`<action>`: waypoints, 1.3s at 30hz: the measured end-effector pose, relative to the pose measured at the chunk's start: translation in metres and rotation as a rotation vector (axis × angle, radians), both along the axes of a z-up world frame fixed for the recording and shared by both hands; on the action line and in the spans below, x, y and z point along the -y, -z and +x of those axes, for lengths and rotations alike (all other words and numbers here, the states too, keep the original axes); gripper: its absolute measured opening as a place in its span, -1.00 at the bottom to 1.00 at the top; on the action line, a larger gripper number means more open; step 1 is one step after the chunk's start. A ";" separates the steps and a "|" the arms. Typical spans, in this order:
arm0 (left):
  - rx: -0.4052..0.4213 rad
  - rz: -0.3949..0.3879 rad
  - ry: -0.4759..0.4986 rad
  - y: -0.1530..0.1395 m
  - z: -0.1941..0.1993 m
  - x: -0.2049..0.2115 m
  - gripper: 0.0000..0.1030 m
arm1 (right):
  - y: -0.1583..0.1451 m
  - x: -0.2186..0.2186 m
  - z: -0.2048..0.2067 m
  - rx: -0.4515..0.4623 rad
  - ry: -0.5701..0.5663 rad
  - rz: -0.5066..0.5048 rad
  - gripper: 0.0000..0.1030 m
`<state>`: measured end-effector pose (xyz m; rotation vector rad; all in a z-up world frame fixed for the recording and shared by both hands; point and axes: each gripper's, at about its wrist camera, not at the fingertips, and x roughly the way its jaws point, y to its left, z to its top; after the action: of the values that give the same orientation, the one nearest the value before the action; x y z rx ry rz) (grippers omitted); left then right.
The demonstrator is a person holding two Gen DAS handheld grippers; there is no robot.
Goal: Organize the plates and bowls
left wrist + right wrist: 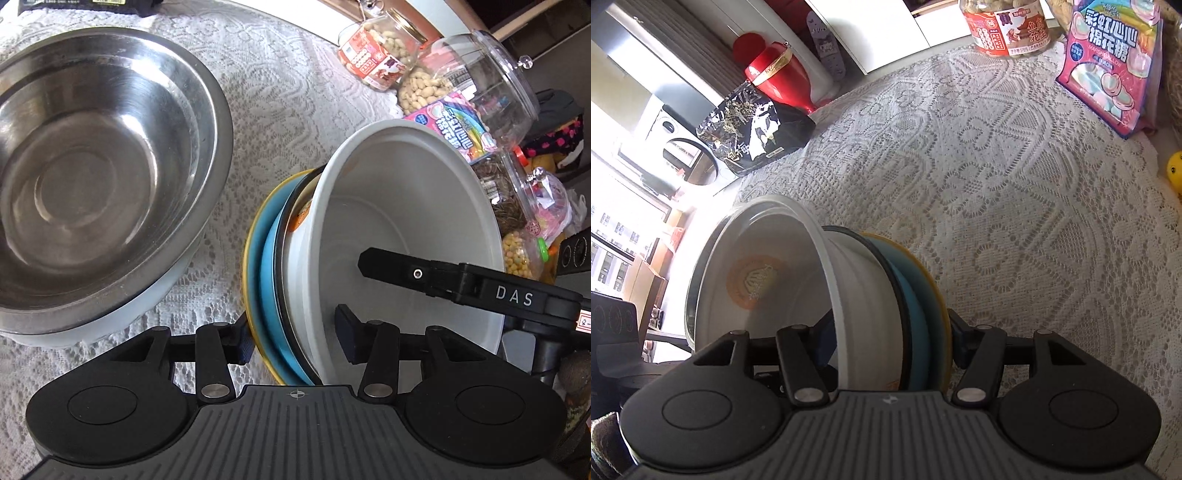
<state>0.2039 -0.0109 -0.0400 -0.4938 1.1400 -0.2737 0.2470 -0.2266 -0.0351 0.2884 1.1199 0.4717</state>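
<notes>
Two hand-held claws are carrying one nested stack of dishes, tipped up on edge above a table spread with a white lace tablecloth [1015,206]. The stack is made up of a white bowl [399,229] facing outward, a dark-rimmed dish tucked behind it, then a blue plate [267,273] and a yellow-rimmed plate [248,258] at the back

The left gripper [293,334] is straddling the whole stack, one pad inside the bowl and the other against the back of the plates. The right gripper [892,341] is clamping the same stack from the opposite side, one pad behind the bowl's rim and one on the outermost plate. Both are gripping the stack, neither claw empty

A large steel bowl [96,173] is sitting upright on the cloth, just to the left of the stack in the left wrist view. The step in hand looks like moving the stack toward a resting place; the next move probably calls for levelling it and lowering it gently, both claws acting together

Jars of peanuts [384,51] and a marshmallow bag [1108,70] are crowding the far side. The open cloth in the middle is offering the clearest room
</notes>
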 end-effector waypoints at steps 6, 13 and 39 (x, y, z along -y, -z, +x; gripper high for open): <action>0.088 0.053 0.000 -0.002 -0.008 0.007 -0.08 | -0.005 -0.009 -0.029 0.120 -0.008 -0.099 0.42; 0.125 0.090 0.000 -0.005 -0.009 0.005 -0.13 | 0.004 -0.009 -0.020 0.024 0.028 -0.069 0.60; 0.070 0.140 0.127 -0.012 0.000 0.009 -0.04 | -0.007 -0.029 0.019 0.018 -0.141 -0.349 0.97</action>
<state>0.2043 -0.0197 -0.0278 -0.2863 1.1156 -0.3165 0.2658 -0.1980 -0.0279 -0.1004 1.1870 0.3935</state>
